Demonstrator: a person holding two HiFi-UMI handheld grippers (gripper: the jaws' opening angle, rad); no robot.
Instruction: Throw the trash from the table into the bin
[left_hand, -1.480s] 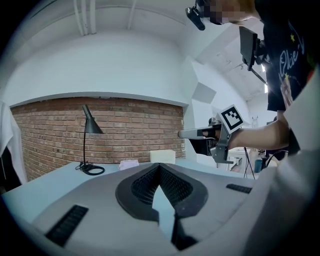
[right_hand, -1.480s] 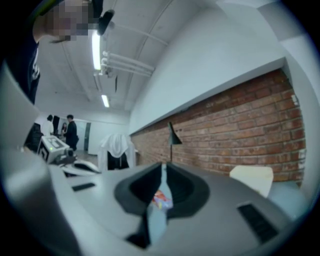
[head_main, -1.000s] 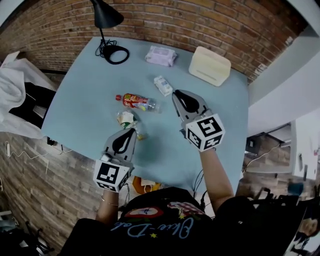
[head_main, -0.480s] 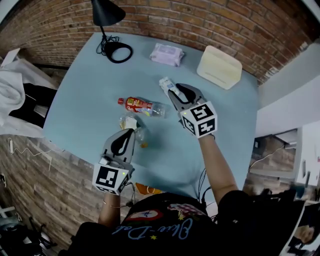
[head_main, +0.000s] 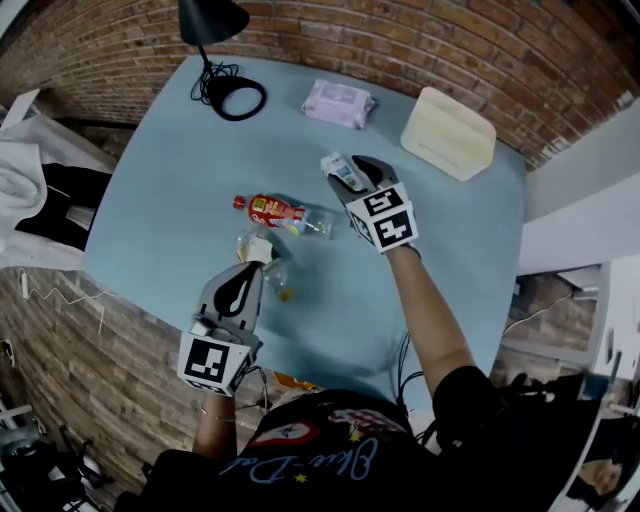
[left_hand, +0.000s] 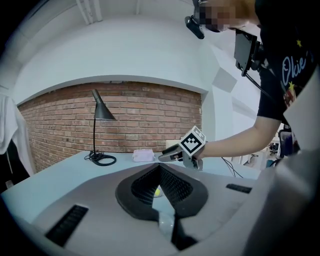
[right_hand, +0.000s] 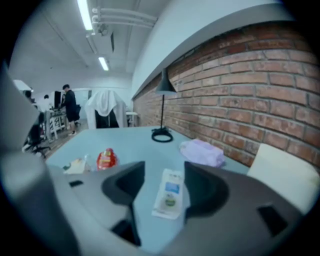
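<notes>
The blue counter (head_main: 170, 190) fills the head view, which alone shows the lamp (head_main: 232, 98), cream box (head_main: 447, 133) and purple pack (head_main: 338, 104) along its far edge. A bottle (head_main: 282, 210) lies mid-counter. The left hand-held gripper (head_main: 252, 268) points at a crumpled wrapper (head_main: 256, 244). Its own view shows the pads meeting, perhaps on a clear scrap. The right hand-held gripper (head_main: 350, 168) has just been opening. Its own view shows the jaws half apart around a flat white packet (right_hand: 169, 194), not pressing it.
</notes>
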